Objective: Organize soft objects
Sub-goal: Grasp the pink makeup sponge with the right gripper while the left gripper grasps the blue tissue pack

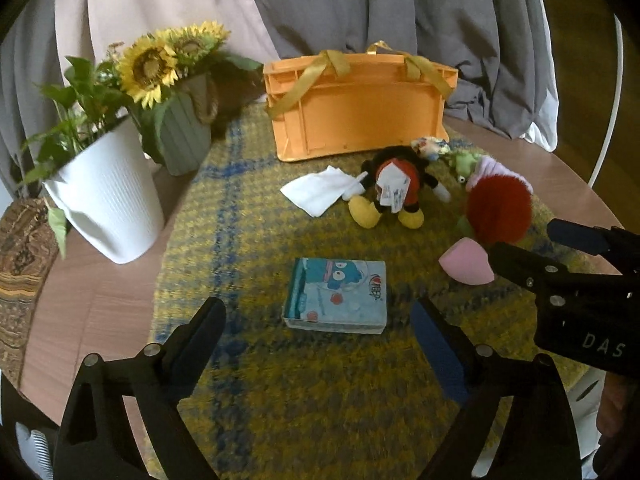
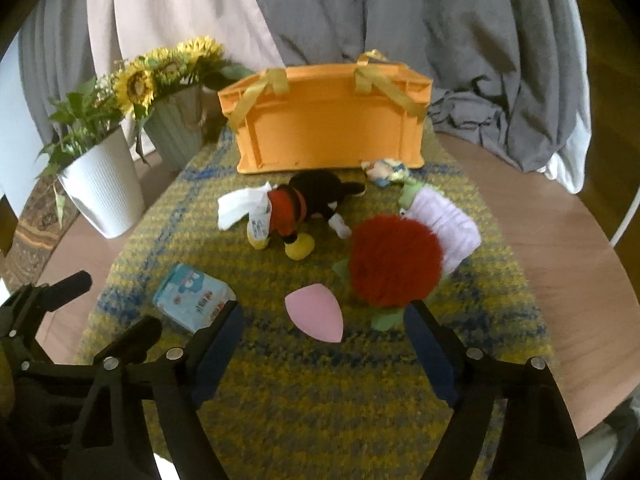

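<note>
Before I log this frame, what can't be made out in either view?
- Orange crate: both views show only its outer wall; its inside is hidden.
- Lilac cloth: the red pompom covers part of it in both views.
- Small toy by the crate: too small and blurred to identify.
- Tissue pack: the right gripper's finger covers a corner in the right view.
- Mouse plush: tag text unreadable.

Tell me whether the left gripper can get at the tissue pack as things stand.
Probably yes. The left gripper is open, with the tissue pack lying flat just ahead between its fingers, and nothing sits on the mat between them.
</note>
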A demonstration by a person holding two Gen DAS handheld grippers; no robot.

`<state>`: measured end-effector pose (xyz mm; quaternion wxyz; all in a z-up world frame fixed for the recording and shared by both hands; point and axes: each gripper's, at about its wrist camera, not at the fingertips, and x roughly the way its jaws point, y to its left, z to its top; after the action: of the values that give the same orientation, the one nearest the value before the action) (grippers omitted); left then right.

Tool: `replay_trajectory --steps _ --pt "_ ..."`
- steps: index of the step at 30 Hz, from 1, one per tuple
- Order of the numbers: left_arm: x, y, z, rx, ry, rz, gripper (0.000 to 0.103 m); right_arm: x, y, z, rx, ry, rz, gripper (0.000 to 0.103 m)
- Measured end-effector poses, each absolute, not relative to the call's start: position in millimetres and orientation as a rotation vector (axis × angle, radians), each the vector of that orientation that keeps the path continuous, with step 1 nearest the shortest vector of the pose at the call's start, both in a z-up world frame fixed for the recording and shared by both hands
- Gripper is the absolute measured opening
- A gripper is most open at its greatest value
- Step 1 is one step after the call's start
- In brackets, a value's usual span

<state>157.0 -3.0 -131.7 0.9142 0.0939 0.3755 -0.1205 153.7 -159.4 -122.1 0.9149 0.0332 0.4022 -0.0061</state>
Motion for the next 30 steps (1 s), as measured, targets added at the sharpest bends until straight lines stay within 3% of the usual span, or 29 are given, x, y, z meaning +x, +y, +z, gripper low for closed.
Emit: replay_trajectory --steps 19,22,27,30 --pt "188 -18 -172 0.219 0.845 -0.248 0.082 190 -162 -172 0.077 0.945 0.114 0.064" --pt "192 -18 -174 0.202 0.854 -0.265 0.074 193 -162 -173 0.086 0.950 0.119 0.058" --pt "196 -16 -173 0.163 0.862 -0.270 0.072 196 -156 -178 0.075 0.974 0.133 0.043" --pt "196 -13 -171 0.145 0.864 -0.263 0.071 195 -156 -177 0.077 0.970 0.128 0.041"
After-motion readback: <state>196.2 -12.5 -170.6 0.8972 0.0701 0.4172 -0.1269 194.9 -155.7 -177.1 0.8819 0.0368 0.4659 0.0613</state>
